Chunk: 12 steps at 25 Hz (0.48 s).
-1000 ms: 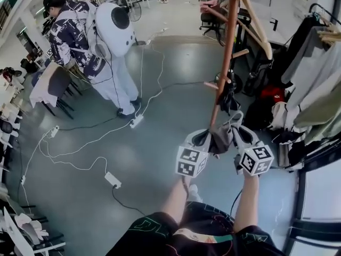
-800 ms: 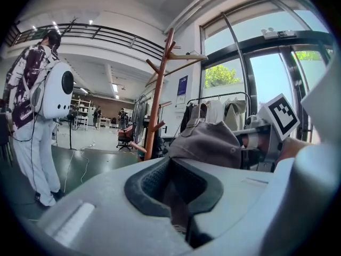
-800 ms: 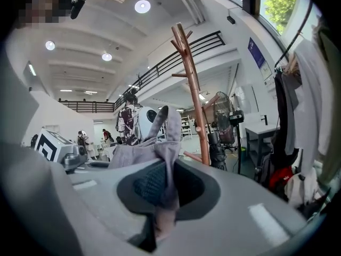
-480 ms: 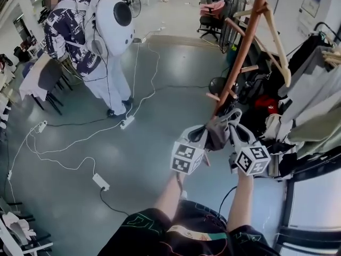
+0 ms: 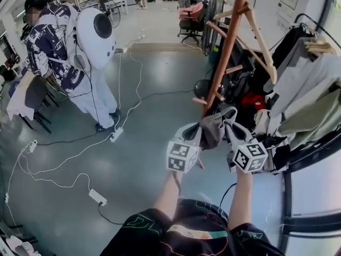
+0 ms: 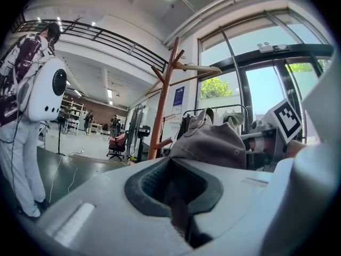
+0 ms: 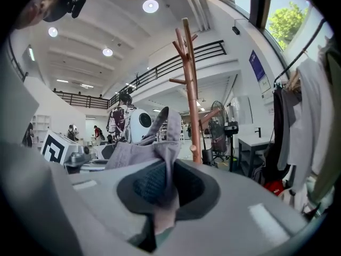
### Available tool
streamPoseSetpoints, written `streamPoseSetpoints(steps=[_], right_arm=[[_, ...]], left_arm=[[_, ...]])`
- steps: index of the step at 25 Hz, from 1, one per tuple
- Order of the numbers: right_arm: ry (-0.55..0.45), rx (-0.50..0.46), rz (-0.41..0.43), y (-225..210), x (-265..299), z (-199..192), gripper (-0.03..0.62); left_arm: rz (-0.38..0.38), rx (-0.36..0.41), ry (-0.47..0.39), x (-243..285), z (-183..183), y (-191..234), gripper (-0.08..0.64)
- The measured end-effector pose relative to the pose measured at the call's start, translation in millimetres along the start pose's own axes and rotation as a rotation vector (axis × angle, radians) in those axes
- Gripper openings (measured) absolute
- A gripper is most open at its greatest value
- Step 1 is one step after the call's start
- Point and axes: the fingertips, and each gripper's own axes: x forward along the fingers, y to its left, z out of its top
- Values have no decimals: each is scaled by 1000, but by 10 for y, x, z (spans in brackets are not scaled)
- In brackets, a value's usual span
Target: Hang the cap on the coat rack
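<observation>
Grey workshop floor (image 5: 138,137), white cables (image 5: 69,159) trailing across it; a person (image 5: 58,52) stands at upper left. Lower centre: left hand-held gripper (image 5: 196,135) is clamped on one edge of the grey cap (image 5: 212,131). Right hand-held gripper (image 5: 230,128) pinches the other edge, with cloth between both sets of jaws. The cap hangs between them, close to the coat rack (image 5: 228,49) pole.

Step judged: carrying the cap to the rack. Next move: lift it to a free peg (image 5: 234,68) and settle it there before letting go.

The left forearm (image 5: 166,196) and right forearm (image 5: 241,193) reach forward side by side. The left gripper (image 5: 197,134) and right gripper (image 5: 229,128) lean together, each with its jaws pinched on the cap (image 5: 213,131).
</observation>
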Motion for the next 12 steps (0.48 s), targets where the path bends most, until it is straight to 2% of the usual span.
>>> streamPoseSetpoints(steps=[4, 12], right_arm=[[-2, -9, -12, -37, -18, 23, 40], [27, -17, 11, -7, 176, -59, 40]], left_arm=[[-27, -19, -20, 32, 37, -36, 15], [-7, -50, -28, 71, 6, 114, 14]])
